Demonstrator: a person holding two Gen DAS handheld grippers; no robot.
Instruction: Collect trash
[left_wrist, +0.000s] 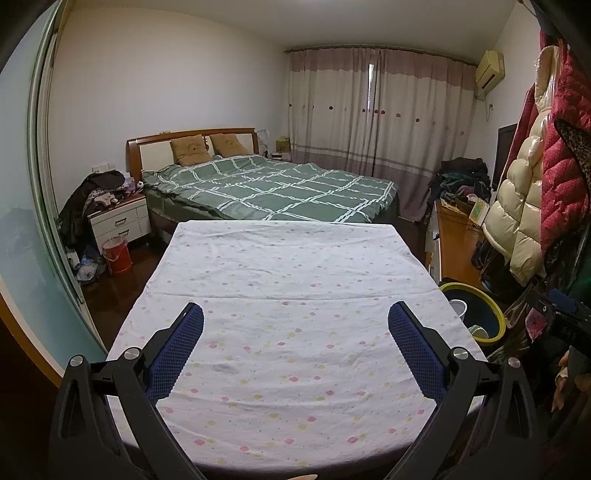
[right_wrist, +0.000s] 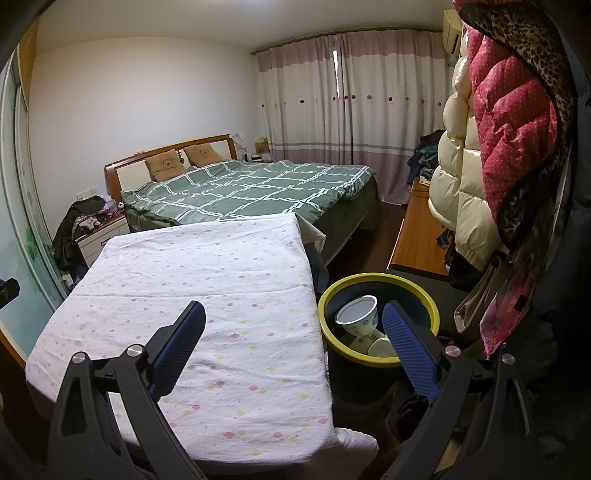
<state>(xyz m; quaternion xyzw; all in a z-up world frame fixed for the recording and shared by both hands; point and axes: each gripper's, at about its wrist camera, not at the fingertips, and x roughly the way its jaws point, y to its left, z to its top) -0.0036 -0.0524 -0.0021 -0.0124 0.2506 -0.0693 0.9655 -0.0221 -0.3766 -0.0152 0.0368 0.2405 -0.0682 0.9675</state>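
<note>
Both your left gripper (left_wrist: 295, 317) and right gripper (right_wrist: 293, 315) gape wide, holding nothing, above the floral-sheeted table (right_wrist: 192, 266); beside it, the yellow-rimmed bin (right_wrist: 378, 360) holds 2 cups (right_wrist: 357, 314).

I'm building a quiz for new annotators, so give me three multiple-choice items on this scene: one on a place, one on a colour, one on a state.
1. Where does the trash bin stand?
A. on the bed
B. on the floor, right of the cloth-covered table
C. on the nightstand

2. What colour is the bin's rim?
A. yellow
B. red
C. white

3. How does the right gripper stand?
A. shut on a cup
B. shut on nothing
C. open, holding nothing

Answers: 1 B, the bin sits low beside the table's right edge. 2 A, a yellow ring tops its dark wall. 3 C, the blue fingers are spread wide with nothing between them; the paper cups lie inside the bin.
</note>
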